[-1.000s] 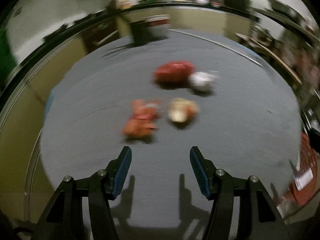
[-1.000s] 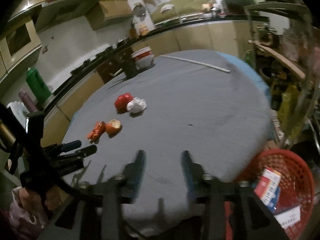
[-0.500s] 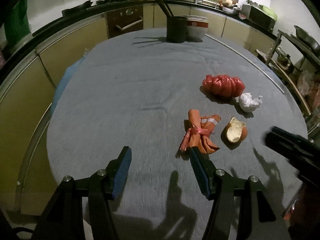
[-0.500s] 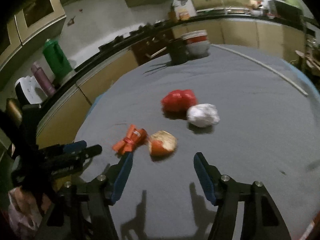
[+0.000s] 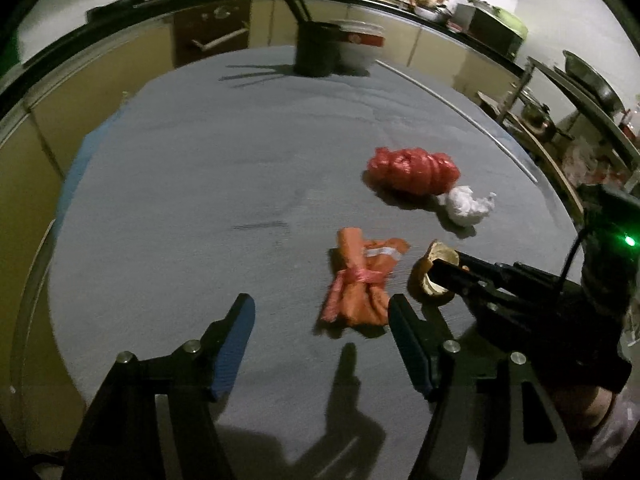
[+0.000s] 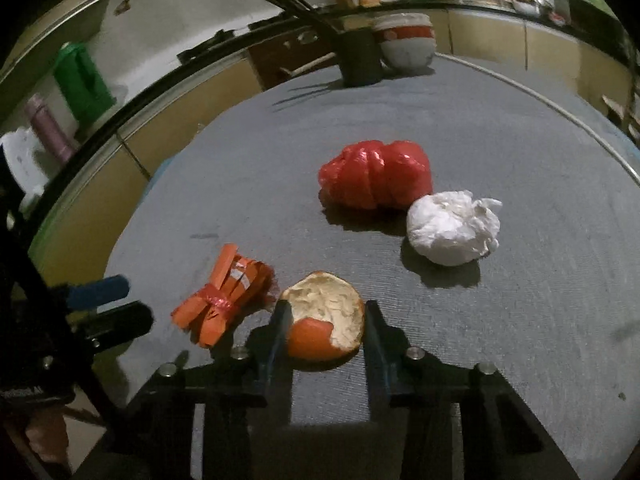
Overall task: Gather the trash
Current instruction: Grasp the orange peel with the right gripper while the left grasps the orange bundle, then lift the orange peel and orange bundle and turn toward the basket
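Several pieces of trash lie on the grey table [image 6: 540, 320]. An orange peel [image 6: 326, 326] sits between the fingers of my right gripper [image 6: 324, 316], whose jaws stand at its two sides, closing in. It also shows in the left wrist view [image 5: 434, 276] with the right gripper [image 5: 448, 280] around it. An orange wrapper bundle [image 5: 360, 280] lies just ahead of my open left gripper [image 5: 320, 320], near its right finger; it also shows in the right wrist view [image 6: 224, 300]. A red plastic bag [image 6: 376, 180] and a white paper ball [image 6: 452, 228] lie farther back.
A dark cup with chopsticks [image 6: 356, 56] and a white and red bowl [image 6: 406, 40] stand at the table's far edge. A thin white rod [image 5: 460, 120] lies along the right side. Kitchen cabinets ring the table. A green bottle [image 6: 80, 80] stands on the left counter.
My right gripper moved forward to the orange peel and narrowed its jaws around it. My left gripper swung left, so the orange wrapper now lies near its right finger.
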`<state>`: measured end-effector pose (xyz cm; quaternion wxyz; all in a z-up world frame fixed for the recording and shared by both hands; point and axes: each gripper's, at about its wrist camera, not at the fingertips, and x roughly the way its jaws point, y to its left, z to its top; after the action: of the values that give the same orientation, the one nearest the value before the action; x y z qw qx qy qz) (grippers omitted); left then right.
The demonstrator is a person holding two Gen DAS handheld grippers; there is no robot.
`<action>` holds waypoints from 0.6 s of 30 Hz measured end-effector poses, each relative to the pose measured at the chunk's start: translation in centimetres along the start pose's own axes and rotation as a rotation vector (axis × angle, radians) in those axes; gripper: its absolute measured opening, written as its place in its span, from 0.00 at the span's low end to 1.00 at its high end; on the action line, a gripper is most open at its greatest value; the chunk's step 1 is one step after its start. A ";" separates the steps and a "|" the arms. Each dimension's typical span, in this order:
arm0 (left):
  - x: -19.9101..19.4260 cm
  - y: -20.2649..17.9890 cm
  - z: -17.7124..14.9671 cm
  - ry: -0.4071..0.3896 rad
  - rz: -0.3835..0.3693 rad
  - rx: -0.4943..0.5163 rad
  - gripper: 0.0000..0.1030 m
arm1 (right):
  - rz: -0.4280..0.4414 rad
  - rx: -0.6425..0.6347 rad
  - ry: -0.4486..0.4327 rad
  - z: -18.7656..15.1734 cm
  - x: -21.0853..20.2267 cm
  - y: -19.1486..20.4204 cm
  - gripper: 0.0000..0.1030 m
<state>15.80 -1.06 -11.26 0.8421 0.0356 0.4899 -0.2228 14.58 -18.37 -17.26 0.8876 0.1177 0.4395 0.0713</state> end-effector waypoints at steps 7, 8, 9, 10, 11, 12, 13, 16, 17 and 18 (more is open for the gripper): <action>3.0 -2.5 1.0 0.059 -0.023 0.010 0.68 | -0.022 0.083 -0.093 -1.5 -4.1 -3.2 0.24; 3.3 -2.7 1.1 0.060 -0.033 0.011 0.68 | -0.033 0.090 -0.104 -1.9 -5.0 -3.7 0.24; 3.9 -2.9 1.1 0.072 -0.032 0.009 0.67 | -0.039 0.096 -0.114 -2.2 -5.8 -4.2 0.24; 4.2 -3.0 1.1 0.080 -0.024 0.001 0.56 | -0.042 0.105 -0.125 -2.5 -6.6 -4.6 0.24; 4.6 -3.1 1.1 0.089 -0.022 -0.007 0.47 | -0.042 0.120 -0.136 -2.9 -7.6 -5.0 0.24; 4.7 -3.2 1.1 0.082 -0.009 -0.005 0.36 | -0.043 0.133 -0.147 -3.2 -8.4 -5.3 0.24; 4.7 -3.3 1.1 0.069 0.007 0.000 0.29 | -0.044 0.147 -0.160 -3.6 -9.2 -5.7 0.24; 4.2 -3.4 0.9 0.066 0.013 -0.038 0.28 | -0.043 0.180 -0.200 -4.7 -11.5 -6.3 0.24; 3.6 -3.6 0.8 0.050 0.011 -0.043 0.28 | -0.044 0.182 -0.207 -5.0 -12.1 -6.4 0.24; 2.8 -4.0 0.6 0.029 0.018 -0.035 0.28 | -0.049 0.178 -0.217 -5.5 -12.9 -6.3 0.24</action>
<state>15.78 -5.80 -12.70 0.8374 0.0283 0.5056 -0.2059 2.59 -26.57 -12.35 0.9174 0.1920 0.3485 -0.0027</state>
